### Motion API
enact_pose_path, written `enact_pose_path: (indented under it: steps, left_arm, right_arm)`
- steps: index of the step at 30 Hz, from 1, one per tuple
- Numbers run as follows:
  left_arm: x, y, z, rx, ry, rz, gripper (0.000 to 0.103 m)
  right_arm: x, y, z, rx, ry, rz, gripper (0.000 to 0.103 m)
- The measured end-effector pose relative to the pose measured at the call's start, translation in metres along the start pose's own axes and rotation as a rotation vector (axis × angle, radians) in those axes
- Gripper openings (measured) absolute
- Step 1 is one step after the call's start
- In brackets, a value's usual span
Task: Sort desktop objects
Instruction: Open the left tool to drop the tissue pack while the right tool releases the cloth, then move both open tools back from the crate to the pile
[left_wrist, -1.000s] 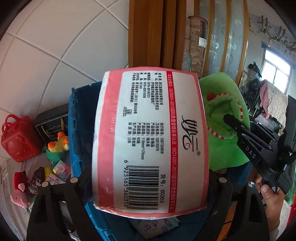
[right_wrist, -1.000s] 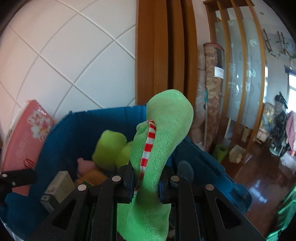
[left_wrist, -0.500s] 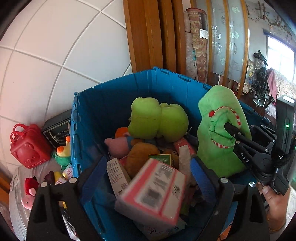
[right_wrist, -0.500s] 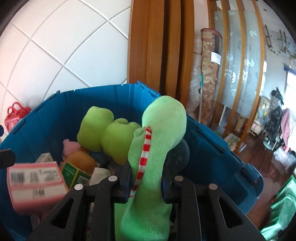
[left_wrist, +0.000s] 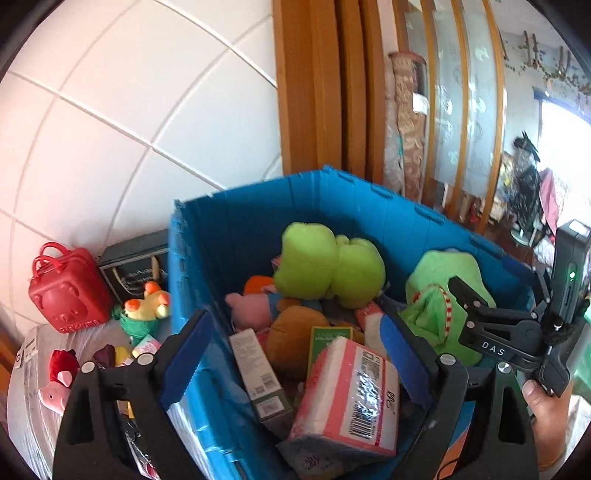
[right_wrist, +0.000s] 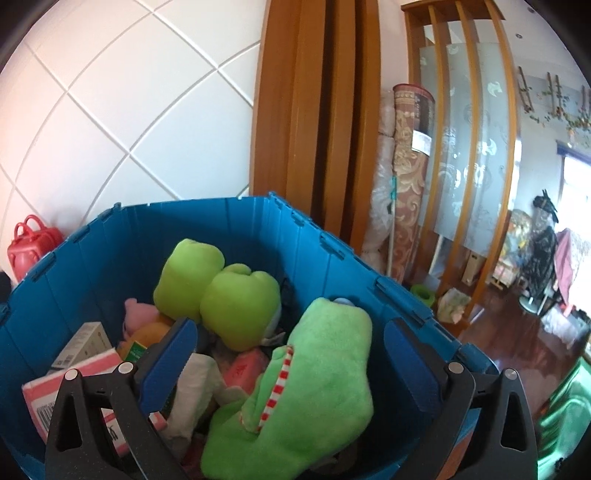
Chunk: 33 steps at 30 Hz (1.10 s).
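Both drops look done. Right hand-held gripper (right_wrist: 284, 354) has just been opening; its jaws stand wide with the green plush (right_wrist: 314, 373) lying loose between them, no pad pressing on it, slumped on the pile inside the blue crate (right_wrist: 110, 251). Left hand-held gripper (left_wrist: 295, 354) is spread wide too, nothing gripped; the pink tissue pack (left_wrist: 347, 398) sits tilted in the crate just below and ahead of it.

What we judge the next pick turns on: the remaining loose items, red case (left_wrist: 66, 295), duck toy (left_wrist: 147, 302) and pink pig toy (left_wrist: 55, 384), lie on the tabletop outside the crate's left wall, off to the left of the left hand-held gripper. So our left hand is clearly nearer; the right would have to cross the crate.

Pose: both point forward and down into the crate, right one close by the near right corner.
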<state>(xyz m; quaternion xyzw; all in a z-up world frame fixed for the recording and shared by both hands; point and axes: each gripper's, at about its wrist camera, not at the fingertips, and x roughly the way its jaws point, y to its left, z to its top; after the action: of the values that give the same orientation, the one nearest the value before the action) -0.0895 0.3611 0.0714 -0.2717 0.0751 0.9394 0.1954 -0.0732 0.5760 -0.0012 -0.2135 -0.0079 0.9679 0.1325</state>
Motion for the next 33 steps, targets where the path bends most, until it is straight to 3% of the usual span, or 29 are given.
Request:
enact_pose_path:
  steps: [4, 9, 13, 21, 28, 33]
  left_arm:
    - [-0.024, 0.028, -0.008, -0.062, -0.085, 0.05, 0.097]
    - [-0.045, 0.074, -0.027, -0.144, -0.146, 0.137, 0.097]
    - [-0.051, 0.118, -0.049, -0.224, -0.114, 0.13, 0.097]
    - [-0.064, 0.199, -0.105, -0.276, -0.02, 0.218, 0.097]
    - [-0.071, 0.269, -0.163, -0.31, 0.097, 0.308, 0.097]
    - [-0.066, 0.31, -0.209, -0.333, 0.186, 0.382, 0.097]
  right_arm:
    - [-0.003, -0.001, 0.001, 0.067, 0.031, 0.044, 0.103]
    - [-0.045, 0.025, 0.016, 0.116, -0.078, 0.141, 0.103]
    - [-0.085, 0.061, 0.034, 0.109, -0.167, 0.238, 0.103]
    - [-0.139, 0.167, 0.044, 0.011, -0.222, 0.388, 0.103]
    - [-0.134, 0.27, 0.026, -0.035, -0.167, 0.557, 0.103]
    - [-0.105, 0.334, -0.001, -0.072, -0.071, 0.6, 0.103]
